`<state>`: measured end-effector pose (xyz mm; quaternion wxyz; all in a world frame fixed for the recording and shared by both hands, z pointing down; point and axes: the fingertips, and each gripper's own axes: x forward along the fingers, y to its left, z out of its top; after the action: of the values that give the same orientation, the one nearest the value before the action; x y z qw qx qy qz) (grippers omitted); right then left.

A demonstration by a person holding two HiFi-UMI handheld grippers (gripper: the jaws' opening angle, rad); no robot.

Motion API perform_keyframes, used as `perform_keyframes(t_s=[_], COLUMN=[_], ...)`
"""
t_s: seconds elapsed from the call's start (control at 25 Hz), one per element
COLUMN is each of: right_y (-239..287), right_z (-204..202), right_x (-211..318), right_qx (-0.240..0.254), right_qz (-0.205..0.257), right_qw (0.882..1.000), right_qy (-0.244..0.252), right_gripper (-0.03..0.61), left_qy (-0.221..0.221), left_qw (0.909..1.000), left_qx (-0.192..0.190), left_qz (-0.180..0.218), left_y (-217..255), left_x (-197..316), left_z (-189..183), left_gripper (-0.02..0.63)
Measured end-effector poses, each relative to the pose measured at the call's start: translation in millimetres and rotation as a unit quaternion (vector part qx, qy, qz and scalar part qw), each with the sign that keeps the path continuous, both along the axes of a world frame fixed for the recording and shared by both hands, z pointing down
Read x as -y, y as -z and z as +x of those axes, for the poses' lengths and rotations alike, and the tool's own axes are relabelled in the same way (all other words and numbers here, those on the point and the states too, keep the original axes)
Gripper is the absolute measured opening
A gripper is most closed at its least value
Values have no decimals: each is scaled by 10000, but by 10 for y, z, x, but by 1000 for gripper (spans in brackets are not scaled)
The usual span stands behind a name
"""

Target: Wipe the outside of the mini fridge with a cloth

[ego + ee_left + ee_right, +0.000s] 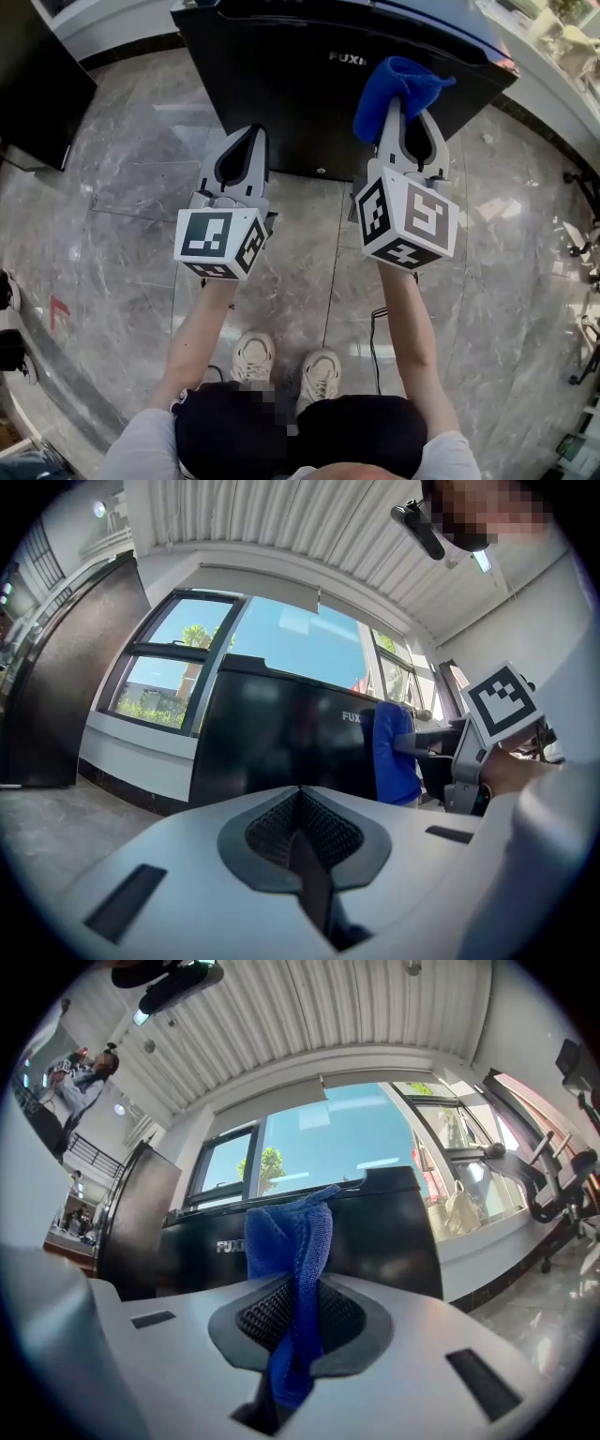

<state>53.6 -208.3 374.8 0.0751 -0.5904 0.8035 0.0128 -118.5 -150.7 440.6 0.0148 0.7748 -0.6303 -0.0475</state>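
A black mini fridge (281, 84) stands on the floor ahead of me, its front face toward both grippers; it fills the middle of the left gripper view (281, 747) and the right gripper view (394, 1232). My right gripper (405, 101) is shut on a blue cloth (398, 89), which bunches up above the jaws close to the fridge's front, near its upper right. The blue cloth (292, 1269) hangs pinched between the jaws. My left gripper (246, 141) is shut with nothing in it, just short of the fridge's lower front.
Grey marble floor (131, 169) spreads around the fridge. A tall dark cabinet (37, 84) stands at the left. A white window ledge (544, 84) runs behind the fridge. Office chair legs (583, 244) are at the right edge. A black cable (375, 347) lies by my feet.
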Motion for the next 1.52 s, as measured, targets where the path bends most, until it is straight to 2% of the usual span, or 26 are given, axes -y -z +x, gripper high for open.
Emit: perform_keyframes(t_s=[0.32,0.64,0.96,1.32,1.4,1.52], right_y=[-24,-36,-24,-82,-84,-105], right_z=[756,1280,1365,1518,1466,1161], right_x=[120,213,226,270,208,36], right_qx=[96,105,85,372,457,390], right_qz=[-70,-82,-38,-193,-183,-140], right_qw=[9964,9888,9860,9839,9848,9907], right_qy=[-841,-1483,-1667,-1738,-1668,-1298], right_gripper=[60,60,60,60,60,60], left_qy=[-236,-236,-92,-28,5,131], left_qw=[9997,9996,9998,9999,9999,9998], left_qx=[-68,-89,-114,-129,-96,4], left_qz=[-32,-99,-100,-103,-96,-146], left_y=[-74,-146,-154,-160,-164,-234], left_x=[115,151,147,133,131,115], left_z=[263,268,107,14,-18,-105], left_gripper=[5,5,5,5,5,5])
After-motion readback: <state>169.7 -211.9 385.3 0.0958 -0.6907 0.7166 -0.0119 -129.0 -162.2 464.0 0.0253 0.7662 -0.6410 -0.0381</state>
